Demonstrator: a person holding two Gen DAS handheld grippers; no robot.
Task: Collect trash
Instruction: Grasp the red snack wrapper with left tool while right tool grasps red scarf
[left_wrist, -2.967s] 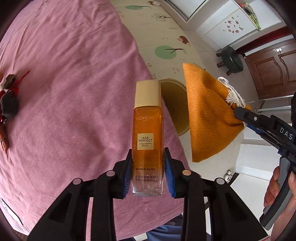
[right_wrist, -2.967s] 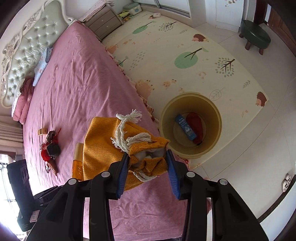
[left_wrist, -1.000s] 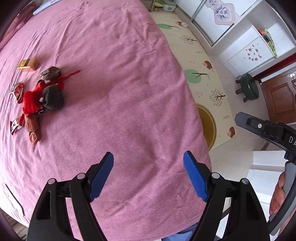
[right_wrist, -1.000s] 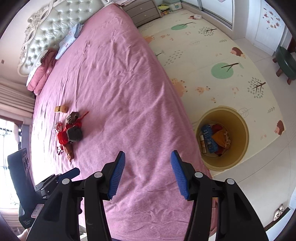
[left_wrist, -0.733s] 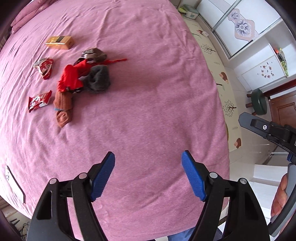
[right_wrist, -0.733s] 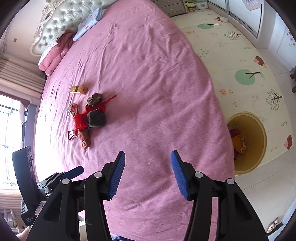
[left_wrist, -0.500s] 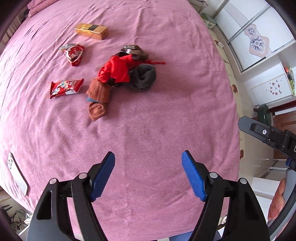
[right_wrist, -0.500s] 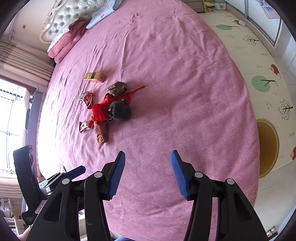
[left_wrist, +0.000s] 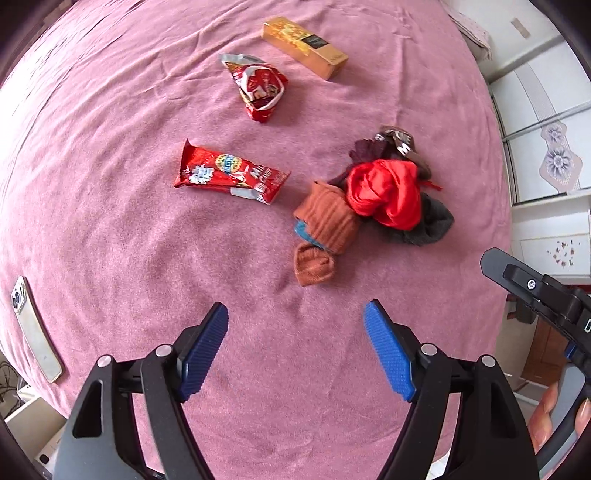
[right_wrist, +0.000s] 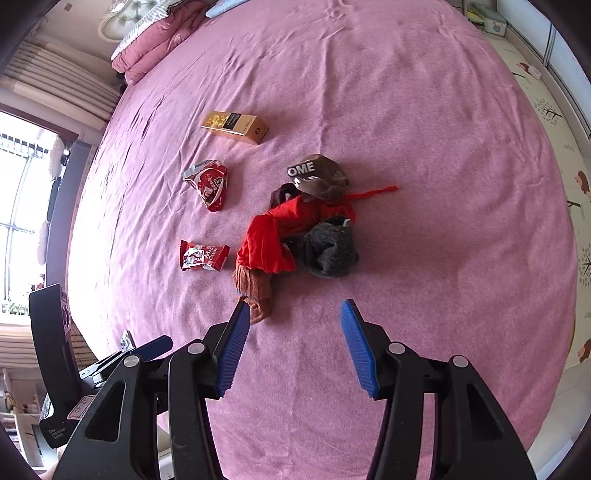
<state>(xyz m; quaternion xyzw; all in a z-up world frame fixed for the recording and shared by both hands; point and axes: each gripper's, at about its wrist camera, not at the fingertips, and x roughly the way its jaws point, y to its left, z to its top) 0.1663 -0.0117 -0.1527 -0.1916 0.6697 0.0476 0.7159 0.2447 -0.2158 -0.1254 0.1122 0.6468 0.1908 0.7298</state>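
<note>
A pink bedspread (left_wrist: 110, 221) fills both views, with a patterned play mat (right_wrist: 561, 122) at the right edge. The long red wrapper (left_wrist: 231, 176) lies left of centre, its long axis running left to right. Left gripper (left_wrist: 295, 350) and right gripper (right_wrist: 293, 347) gape wide, empty.

A pink bed (left_wrist: 110, 240) carries two red wrappers (left_wrist: 229, 175), a gold box (left_wrist: 304, 48), heaped clothes (left_wrist: 380, 199) and a phone (left_wrist: 35, 332).

Both wrist cameras look down from above the near edge of the pink bed (left_wrist: 110, 221), close over it, sharing the clothes pile (left_wrist: 384, 192) and snack wrappers (right_wrist: 205, 256)
</note>
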